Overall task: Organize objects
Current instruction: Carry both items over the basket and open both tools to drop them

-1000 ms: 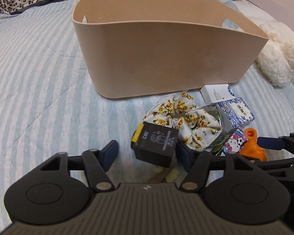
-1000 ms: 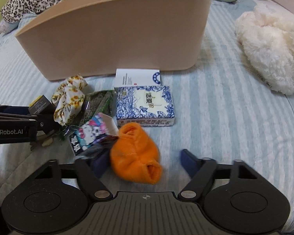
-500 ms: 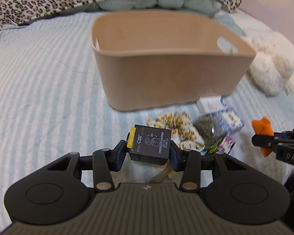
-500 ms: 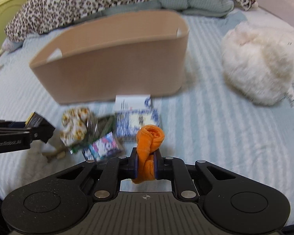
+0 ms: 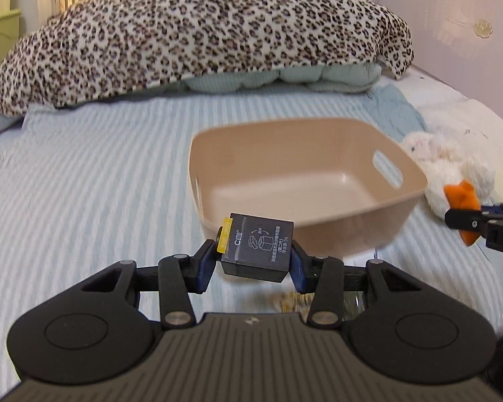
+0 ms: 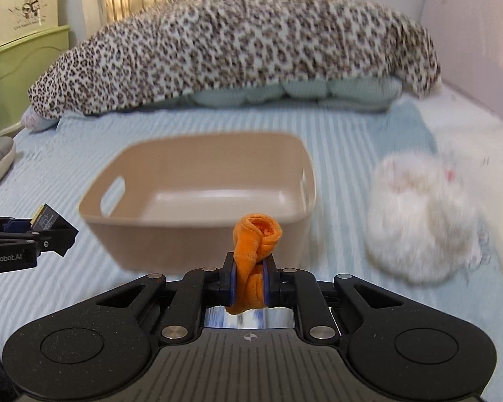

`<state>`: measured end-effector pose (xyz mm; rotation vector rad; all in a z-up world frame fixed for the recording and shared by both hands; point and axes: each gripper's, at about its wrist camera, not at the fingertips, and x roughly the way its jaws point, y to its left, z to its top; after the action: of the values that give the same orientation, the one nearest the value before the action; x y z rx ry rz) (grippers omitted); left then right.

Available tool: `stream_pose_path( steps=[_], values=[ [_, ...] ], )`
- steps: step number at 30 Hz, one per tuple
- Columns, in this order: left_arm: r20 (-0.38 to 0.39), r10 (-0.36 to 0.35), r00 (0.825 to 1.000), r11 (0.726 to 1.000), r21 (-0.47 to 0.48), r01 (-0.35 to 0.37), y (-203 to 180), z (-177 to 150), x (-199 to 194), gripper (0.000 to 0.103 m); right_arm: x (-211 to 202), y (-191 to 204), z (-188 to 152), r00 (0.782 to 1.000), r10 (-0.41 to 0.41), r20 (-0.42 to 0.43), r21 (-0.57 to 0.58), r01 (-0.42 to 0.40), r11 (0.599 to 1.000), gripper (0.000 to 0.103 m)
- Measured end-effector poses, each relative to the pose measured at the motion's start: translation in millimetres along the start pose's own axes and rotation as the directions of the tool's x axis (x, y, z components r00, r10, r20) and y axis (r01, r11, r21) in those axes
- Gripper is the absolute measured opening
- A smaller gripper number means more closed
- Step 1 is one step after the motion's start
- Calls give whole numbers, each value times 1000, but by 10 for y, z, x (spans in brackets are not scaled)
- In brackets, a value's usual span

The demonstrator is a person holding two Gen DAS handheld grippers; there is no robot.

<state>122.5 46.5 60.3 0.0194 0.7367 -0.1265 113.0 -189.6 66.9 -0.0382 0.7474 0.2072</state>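
left fingers [image 5: 208, 262] clamp black box [image 5: 256, 248], right fingers [image 6: 231, 281] orange cloth [image 6: 253, 251].

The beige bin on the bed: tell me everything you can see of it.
The beige bin is a smooth, plastic-looking tub with rounded corners, walls flaring outward toward the rim, and a cut-out handle slot in each end wall. It stands upright on the blue striped bedspread, and the visible part of its glossy floor is bare. A white plush toy lies beside one end; whether they touch is unclear. Neither tongs touches it.
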Motion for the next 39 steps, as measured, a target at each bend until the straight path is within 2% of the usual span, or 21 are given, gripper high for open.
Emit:
stream_pose_path(
  steps=[5,11,19,28,29,30,33,35,36,37,39],
  values=[
    [37,61,997,998,3,-61,-87,261,224,47,105,78,322,999,-15,51,-32,17,999,14],
    [8,72,997,997,22,-72,-226,485,596,47,433,99,599,999,-12,48,-15,12,1000,14],
    [-105,97,990,995,29,-94,-329,463,1203,47,933,218,736,1000,-3,-16,-41,3,999,14],
    [-233,121,965,993,18,-120,-314,325,1583,47,1326,292,565,994,-31,-100,-51,26,998,16],
    [-240,117,964,993,13,-117,-303,325,1593,47,1360,287,556,993,-29,-114,-44,24,999,26],
    [-240,115,964,993,11,-116,-296,330,1586,48,1386,280,539,992,-25,-127,-38,20,999,32],
    [-223,117,968,993,19,-116,-287,379,1515,54,1379,269,519,991,-23,-132,-37,18,999,41],
    [-204,116,972,993,12,-116,-284,430,1431,61,1306,268,529,993,-20,-115,-42,15,999,58],
    [-195,126,973,992,11,-126,-282,465,1379,69,1251,265,530,995,-16,-102,-44,12,999,62],
    [-180,130,975,991,8,-130,-285,495,1312,72,1185,268,533,996,-15,-87,-48,11,999,66],
    [-155,115,981,993,6,-116,-278,528,1176,74,1076,277,565,998,-19,-67,-61,15,998,71]
  ],
)
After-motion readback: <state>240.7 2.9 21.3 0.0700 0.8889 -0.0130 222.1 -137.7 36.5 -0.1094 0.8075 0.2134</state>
